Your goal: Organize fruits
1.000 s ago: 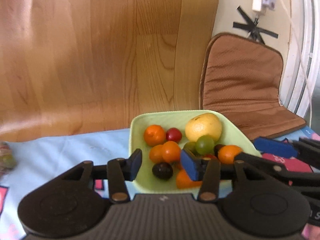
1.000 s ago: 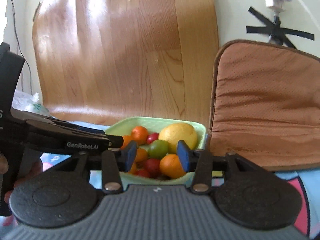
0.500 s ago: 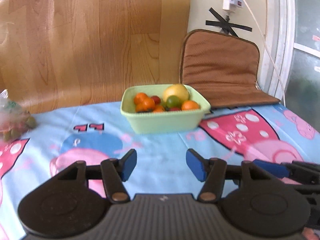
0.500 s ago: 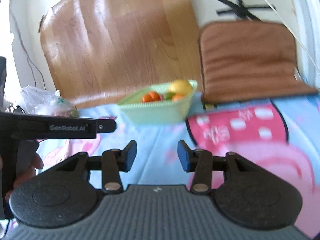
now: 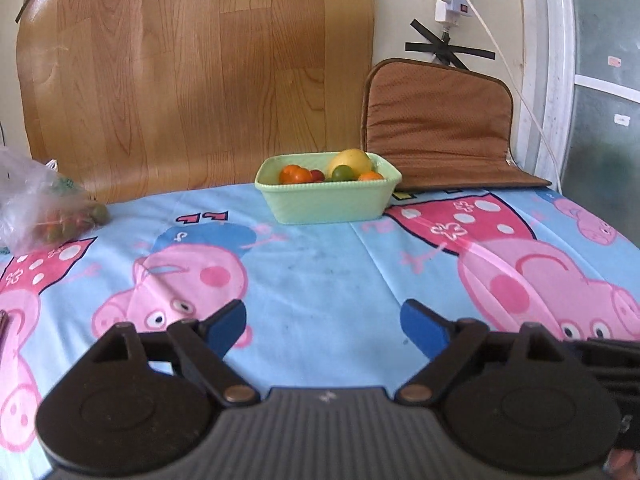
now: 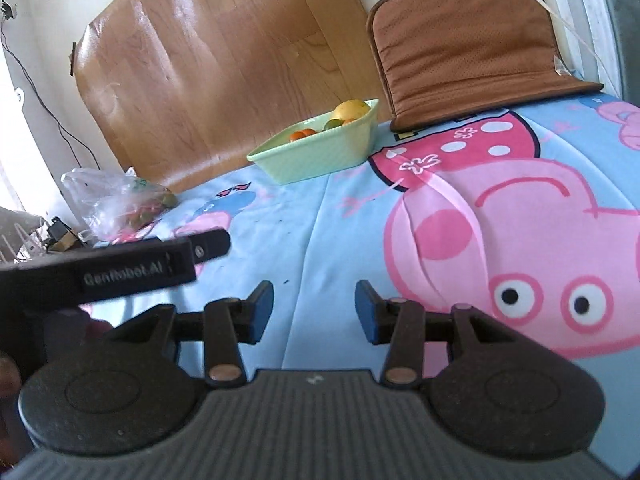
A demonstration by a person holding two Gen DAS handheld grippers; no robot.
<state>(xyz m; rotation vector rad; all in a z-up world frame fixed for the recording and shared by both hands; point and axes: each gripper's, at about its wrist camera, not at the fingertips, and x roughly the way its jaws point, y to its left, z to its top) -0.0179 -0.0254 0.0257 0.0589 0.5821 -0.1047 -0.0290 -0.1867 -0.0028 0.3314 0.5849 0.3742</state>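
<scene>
Covering the whole lower view: a surface (image 5: 320,264) under a blue cartoon-pig cloth, bare across its middle. Leaning at 12 o'clock behind it, a wood-grain board (image 5: 192,80); at 1 o'clock, a brown cushion (image 5: 436,120) propped against the wall. Sitting at 9 o'clock on the cloth's left edge, a clear plastic bag (image 5: 36,200) with small green and reddish fruit showing through, count unclear. Resting at 12 o'clock, just beside the cushion's lower corner: a pale green bowl (image 5: 328,196) heaped with fruit, namely a yellow lemon (image 5: 350,160), oranges (image 5: 294,174), a green one, a small red one.

Hanging low over the near cloth, well apart from the bowl: left hand-held gripper (image 5: 324,322), jaws opening wide, nothing between them. Alongside it, right hand-held gripper (image 6: 314,308), jaws parted partway and released, likewise empty; the left tool's black bar crosses that view at 9 o'clock.

Judging progress: bowl well filled, no loose fruit on the open cloth, so most sorting looks done. Possibly left: the bagged fruit at 9 o'clock, unless meant to stay bagged.
</scene>
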